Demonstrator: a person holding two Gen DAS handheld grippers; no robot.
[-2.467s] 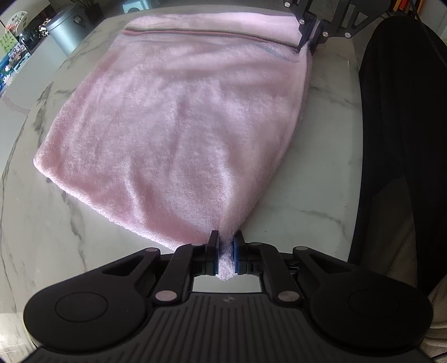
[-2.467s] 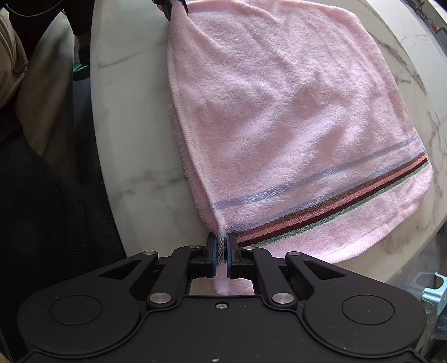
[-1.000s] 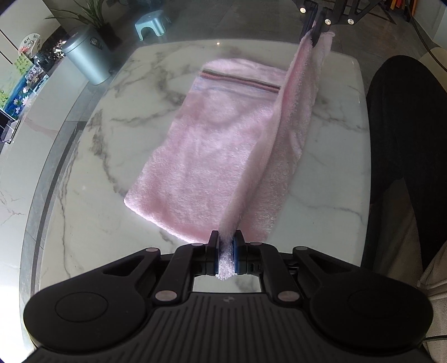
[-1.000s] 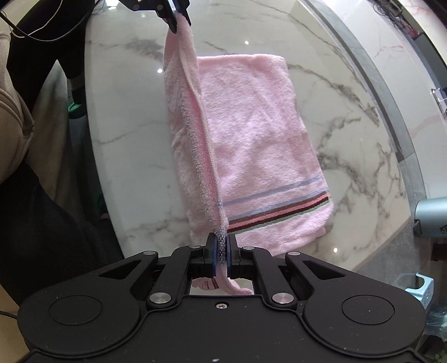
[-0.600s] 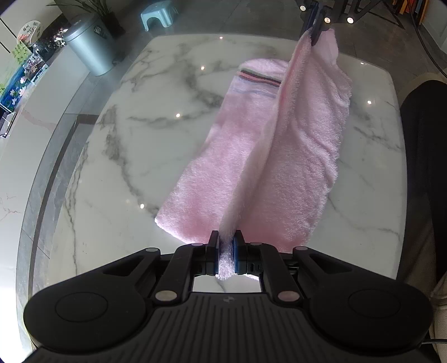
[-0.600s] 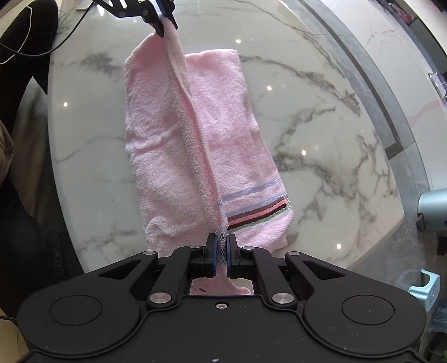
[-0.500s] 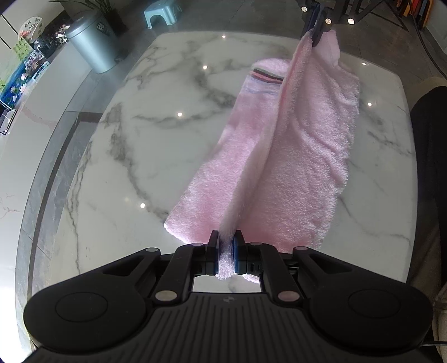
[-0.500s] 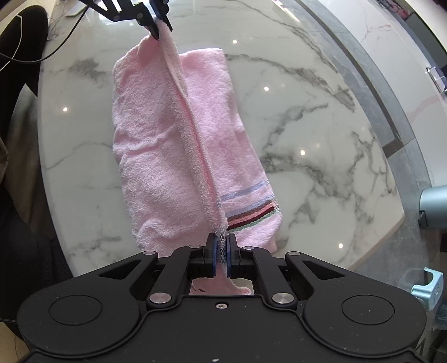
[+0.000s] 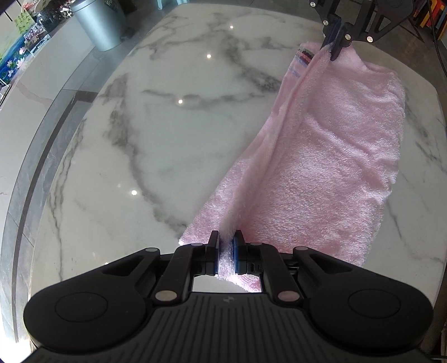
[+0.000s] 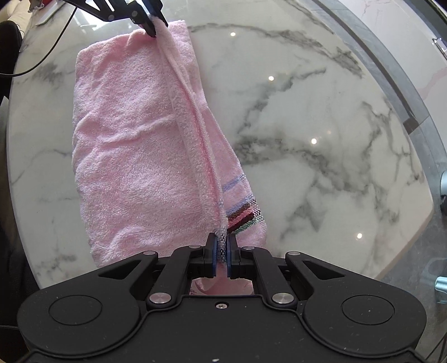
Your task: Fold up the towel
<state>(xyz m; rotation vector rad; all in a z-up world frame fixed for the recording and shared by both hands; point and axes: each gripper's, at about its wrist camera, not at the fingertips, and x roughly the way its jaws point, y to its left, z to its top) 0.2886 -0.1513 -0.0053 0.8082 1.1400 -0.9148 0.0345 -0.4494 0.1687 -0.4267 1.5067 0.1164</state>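
Pink terry cloth fills the gap between both claws: the towel [image 9: 329, 156] is pinched at two corners of one long edge. The left gripper [image 9: 225, 252] clamps the plain corner between its blue pads, and the right gripper [image 10: 221, 248] clamps the corner with the coloured stripes [image 10: 243, 215]. The held edge runs taut as a raised ridge from one claw to the other. Below it the towel's body lies doubled on the white marble table [image 9: 156, 134], part spreading toward the table's near side, a narrower strip on the far side. A grey metal bin [image 9: 97, 22] stands on the floor well beyond the left claw.
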